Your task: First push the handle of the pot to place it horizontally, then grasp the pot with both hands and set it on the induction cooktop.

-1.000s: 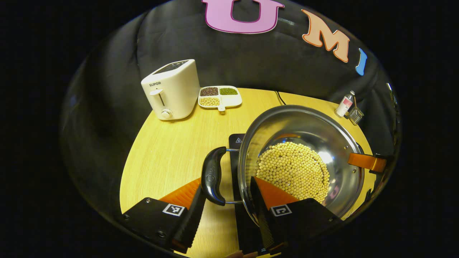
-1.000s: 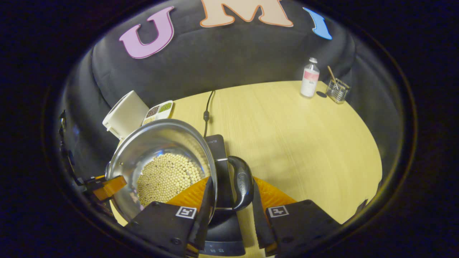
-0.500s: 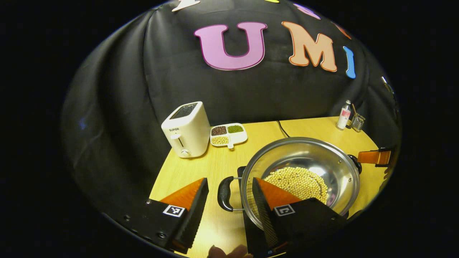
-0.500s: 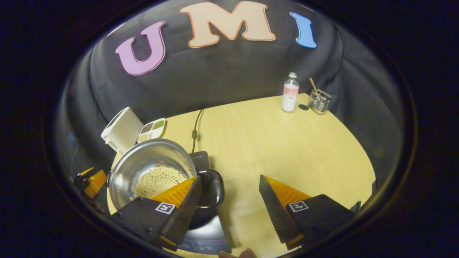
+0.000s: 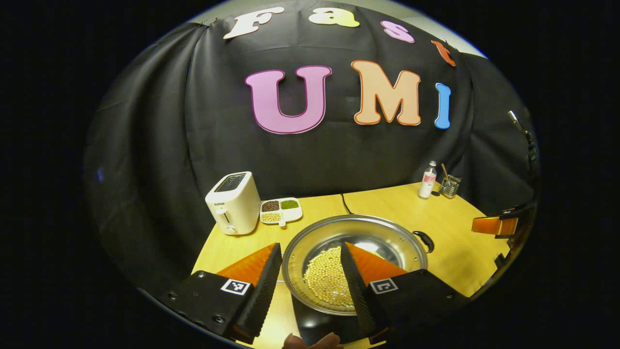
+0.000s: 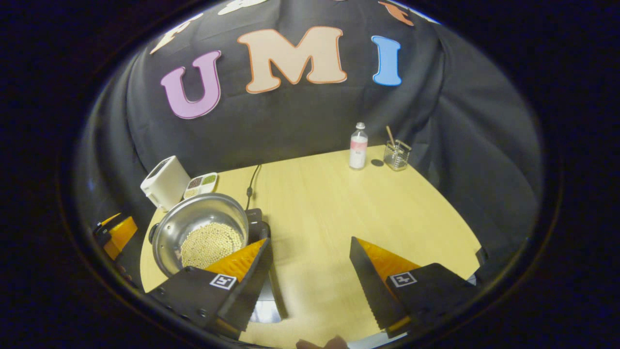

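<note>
Steel pot (image 5: pixel 356 242) is sitting on the induction cooktop (image 5: pixel 315 325), soybeans (image 5: pixel 327 283) pooling in its bottom. Left gripper (image 5: pixel 310 281) is hanging above it, jaws spread, gripping nothing. Right gripper (image 6: pixel 310 283) is hovering over bare table (image 6: pixel 368 213), jaws likewise spread and empty, pot (image 6: pixel 198 228) off to its left. Judgement: pot is looking rigid, smooth-walled, fairly heavy with the load; the black side handles (image 5: pixel 425 240) are offering the sure hold. Near handle is lying hidden behind the fingers; cooktop is showing mostly covered by the pot, its controls unreadable.
</note>
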`<state>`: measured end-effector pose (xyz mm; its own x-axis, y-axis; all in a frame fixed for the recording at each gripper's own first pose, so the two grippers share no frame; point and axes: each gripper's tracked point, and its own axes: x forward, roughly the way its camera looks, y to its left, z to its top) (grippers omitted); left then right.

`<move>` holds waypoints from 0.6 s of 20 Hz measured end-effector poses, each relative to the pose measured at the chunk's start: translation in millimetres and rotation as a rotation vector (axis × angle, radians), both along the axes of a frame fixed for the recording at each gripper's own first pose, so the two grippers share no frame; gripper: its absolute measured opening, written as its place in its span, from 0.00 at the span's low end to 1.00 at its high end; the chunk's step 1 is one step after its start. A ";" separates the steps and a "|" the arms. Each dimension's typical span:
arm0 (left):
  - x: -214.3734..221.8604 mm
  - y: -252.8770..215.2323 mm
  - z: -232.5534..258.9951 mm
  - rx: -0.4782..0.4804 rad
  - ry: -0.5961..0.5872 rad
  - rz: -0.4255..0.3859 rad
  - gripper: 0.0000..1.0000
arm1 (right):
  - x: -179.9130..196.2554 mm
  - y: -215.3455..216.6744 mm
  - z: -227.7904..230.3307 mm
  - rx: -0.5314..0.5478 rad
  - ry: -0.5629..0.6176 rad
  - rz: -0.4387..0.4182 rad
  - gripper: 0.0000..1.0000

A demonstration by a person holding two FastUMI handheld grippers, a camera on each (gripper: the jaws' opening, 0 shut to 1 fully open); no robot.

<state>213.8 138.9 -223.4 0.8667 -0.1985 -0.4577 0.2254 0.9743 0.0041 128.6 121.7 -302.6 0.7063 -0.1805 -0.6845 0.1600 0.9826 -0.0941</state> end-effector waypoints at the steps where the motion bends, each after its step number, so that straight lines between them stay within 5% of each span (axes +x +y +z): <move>1: -7.6 -4.3 3.9 -0.007 0.004 0.014 0.75 | -3.6 -3.7 7.1 0.005 -0.010 0.013 0.98; 7: -61.1 -37.5 54.4 -0.043 -0.021 0.136 0.76 | -22.3 -51.7 66.0 0.081 -0.111 0.096 0.94; 12: -106.4 -61.5 147.4 -0.007 -0.225 0.233 0.75 | -24.9 -101.8 151.5 0.123 -0.315 0.121 0.98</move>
